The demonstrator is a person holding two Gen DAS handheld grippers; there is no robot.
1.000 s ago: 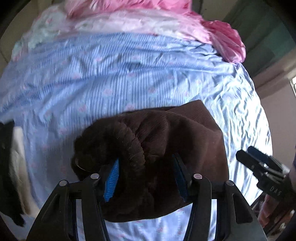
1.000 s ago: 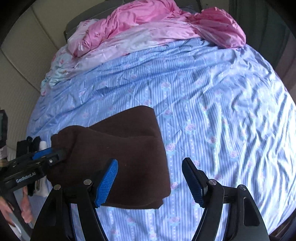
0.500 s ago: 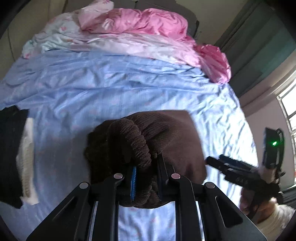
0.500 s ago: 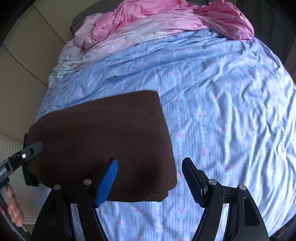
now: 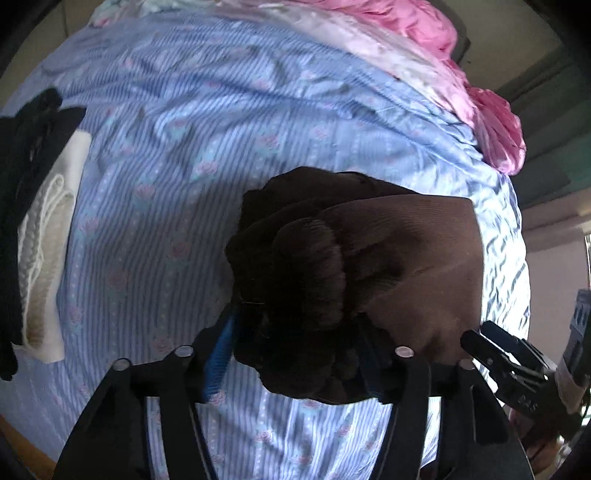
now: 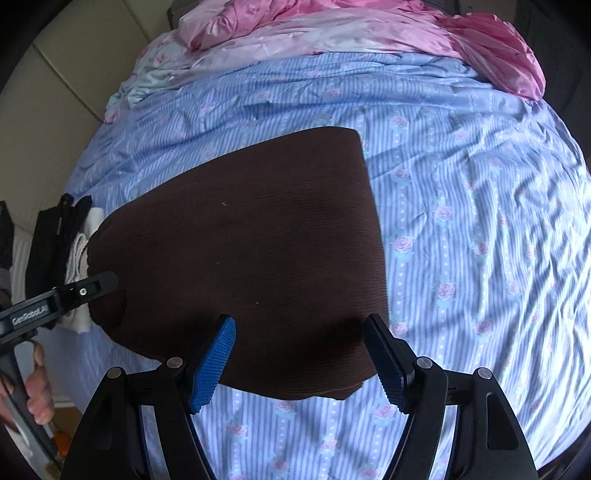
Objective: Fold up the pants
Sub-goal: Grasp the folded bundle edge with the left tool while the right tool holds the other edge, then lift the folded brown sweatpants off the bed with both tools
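The folded dark brown pants lie on the blue striped bedsheet. In the left wrist view the bunched ribbed end of the pants fills my left gripper, whose blue pads press on it from both sides. My right gripper is open and empty, hovering over the near edge of the pants. The left gripper shows in the right wrist view at the pants' left end. The right gripper shows in the left wrist view at the right edge.
A stack of black and white folded clothes lies at the bed's left edge. A pink and pale quilt is heaped at the far end of the bed. A wall and dark curtain stand to the right.
The left gripper closed on the bunched end of the pants and moved them; its jaws now stand wider around a thicker bunch. The pants look flatter and larger in the right view.
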